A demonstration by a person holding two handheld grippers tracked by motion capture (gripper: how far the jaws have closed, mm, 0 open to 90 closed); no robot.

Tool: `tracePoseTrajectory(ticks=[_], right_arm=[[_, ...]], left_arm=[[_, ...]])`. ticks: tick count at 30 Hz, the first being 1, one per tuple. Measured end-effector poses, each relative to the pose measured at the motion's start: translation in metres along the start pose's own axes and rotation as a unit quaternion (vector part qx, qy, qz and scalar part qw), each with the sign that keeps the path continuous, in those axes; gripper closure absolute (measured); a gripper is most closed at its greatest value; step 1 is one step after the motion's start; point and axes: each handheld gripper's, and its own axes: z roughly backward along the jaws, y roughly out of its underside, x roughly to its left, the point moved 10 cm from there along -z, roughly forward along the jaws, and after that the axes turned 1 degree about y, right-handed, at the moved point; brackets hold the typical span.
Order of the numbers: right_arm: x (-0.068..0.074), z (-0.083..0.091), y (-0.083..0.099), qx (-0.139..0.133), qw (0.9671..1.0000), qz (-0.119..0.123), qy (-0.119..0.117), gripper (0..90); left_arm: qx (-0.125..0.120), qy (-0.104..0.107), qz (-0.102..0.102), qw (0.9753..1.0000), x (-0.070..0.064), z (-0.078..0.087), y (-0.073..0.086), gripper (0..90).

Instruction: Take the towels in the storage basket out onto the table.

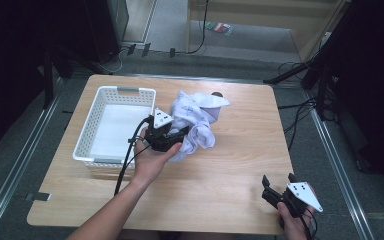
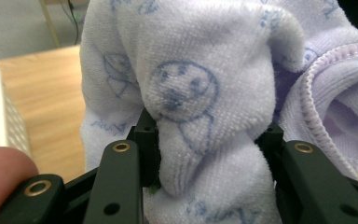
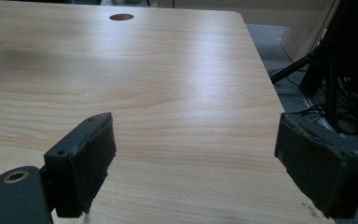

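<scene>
**Inspector:** Nearest the lens, the left claw (image 2: pixel 207 154) is clamped on a thick fold of the lilac towel (image 2: pixel 205 84); the cloth bulges up between both jaws, printed with small blue faces.

**Clerk:** And where does the towel sit against the basket?

**Inspector:** Seen from the high view, the towel (image 1: pixel 196 122) lies bunched on the counter (image 1: pixel 240 165), just beside the right wall of the white basket (image 1: pixel 91 131). The left claw (image 1: pixel 172 136) grips its near edge, on the side facing away from the basket's far end.

**Clerk:** Anything inside the basket?

**Inspector:** Its floor looks bare white. Nothing is loaded, so far as I can tell.

**Clerk:** The other hand?

**Inspector:** The right claw (image 1: pixel 278 183) rests well apart from the basket, at the counter's near right corner. Its jaws stand wide apart with bare wood between them (image 3: pixel 193 154), holding nothing.

**Clerk:** Progress, then?

**Inspector:** My judgement: the grasp is made and nothing more. The towel is not yet lifted clear, and carrying it over the basket wall and releasing it inside is all left to do.
</scene>
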Motion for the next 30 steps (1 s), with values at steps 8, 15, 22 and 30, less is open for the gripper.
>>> tracePoseTrajectory(ticks=[8,15,22,30], right_arm=[[0.0,0.0,0.0,0.0,1.0,0.0,0.0,12.5],[0.0,0.0,0.0,0.0,1.0,0.0,-0.001,12.6],[0.0,0.0,0.0,0.0,1.0,-0.001,-0.001,12.5],[0.0,0.0,0.0,0.0,1.0,0.0,0.0,12.5]], left_arm=[[0.032,0.009,0.006,0.9994,-0.007,-0.021,0.029,54.0],[0.06,0.017,0.011,0.998,-0.008,-0.036,0.054,47.4],[0.046,0.047,0.012,0.9978,-0.016,-0.029,0.048,13.5],[0.035,0.066,-0.007,0.9972,-0.024,-0.008,0.041,0.0]])
